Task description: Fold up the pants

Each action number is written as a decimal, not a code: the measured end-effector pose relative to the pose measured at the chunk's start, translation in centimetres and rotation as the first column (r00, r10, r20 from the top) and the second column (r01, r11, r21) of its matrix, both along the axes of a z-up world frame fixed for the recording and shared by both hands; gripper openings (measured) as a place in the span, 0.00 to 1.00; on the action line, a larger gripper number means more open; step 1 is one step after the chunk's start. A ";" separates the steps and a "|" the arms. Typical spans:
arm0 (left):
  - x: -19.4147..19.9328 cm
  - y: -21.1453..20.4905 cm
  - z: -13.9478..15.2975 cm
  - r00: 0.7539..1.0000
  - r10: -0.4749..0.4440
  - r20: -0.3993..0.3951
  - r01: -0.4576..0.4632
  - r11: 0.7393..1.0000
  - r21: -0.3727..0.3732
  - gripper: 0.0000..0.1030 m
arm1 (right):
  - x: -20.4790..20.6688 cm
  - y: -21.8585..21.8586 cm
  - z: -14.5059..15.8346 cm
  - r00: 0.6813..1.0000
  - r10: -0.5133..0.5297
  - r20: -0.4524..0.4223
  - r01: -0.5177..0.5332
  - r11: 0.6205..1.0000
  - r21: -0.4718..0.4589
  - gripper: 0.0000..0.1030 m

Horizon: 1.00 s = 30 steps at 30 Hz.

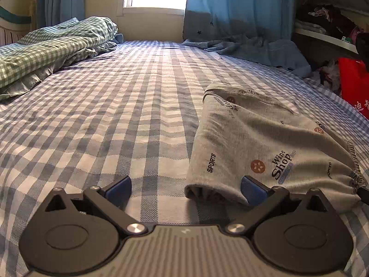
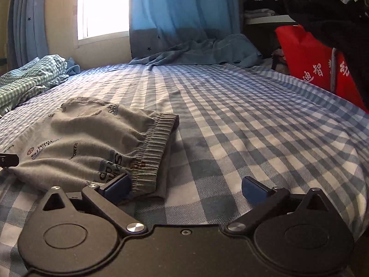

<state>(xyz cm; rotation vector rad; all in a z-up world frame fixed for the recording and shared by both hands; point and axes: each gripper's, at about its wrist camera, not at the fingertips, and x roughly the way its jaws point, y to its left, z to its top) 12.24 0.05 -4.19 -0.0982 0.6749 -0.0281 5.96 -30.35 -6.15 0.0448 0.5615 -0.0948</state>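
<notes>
Folded grey pants point(image 1: 260, 143) with printed words and orange dots lie on the blue checked bed sheet point(image 1: 115, 115). My left gripper point(image 1: 185, 190) is open at their near left corner, and only its right blue pad point(image 1: 252, 189) overlaps the cloth edge. In the right wrist view the same pants point(image 2: 92, 136) lie to the left, elastic waistband point(image 2: 152, 150) towards me. My right gripper point(image 2: 186, 189) is open too. Its left pad point(image 2: 117, 188) sits at the waistband's near end, its right pad over bare sheet. Nothing is gripped by either.
A green checked quilt point(image 1: 53, 46) is bunched at the far left of the bed. Blue cloth point(image 1: 251, 48) lies below the star curtain at the back. A red bag point(image 2: 316, 62) and shelves of clothes point(image 1: 329, 18) stand to the right.
</notes>
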 end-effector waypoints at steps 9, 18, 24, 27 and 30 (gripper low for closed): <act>2.6 -0.2 3.9 0.997 0.018 0.069 -0.016 1.000 -0.027 1.00 | 0.4 -0.1 3.0 0.987 -0.011 0.157 0.023 0.997 -0.075 0.99; 13.1 -6.3 4.2 0.996 -0.067 0.052 0.062 0.995 0.084 0.99 | 10.2 2.6 3.1 0.990 0.055 0.131 -0.005 0.935 -0.355 0.99; 16.4 -8.4 0.9 0.999 -0.036 0.013 0.033 0.981 0.193 1.00 | 12.0 3.8 0.1 0.990 0.117 0.082 -0.052 0.827 -0.560 0.99; 17.2 -7.4 -0.4 1.000 -0.004 -0.020 0.006 0.994 0.106 1.00 | 12.3 3.1 -0.1 0.990 0.112 0.080 -0.053 0.842 -0.536 0.99; 17.7 -5.9 -0.8 0.999 0.013 -0.045 -0.013 1.000 0.006 1.00 | 12.9 2.6 -0.2 0.993 0.104 0.048 -0.066 0.864 -0.499 0.99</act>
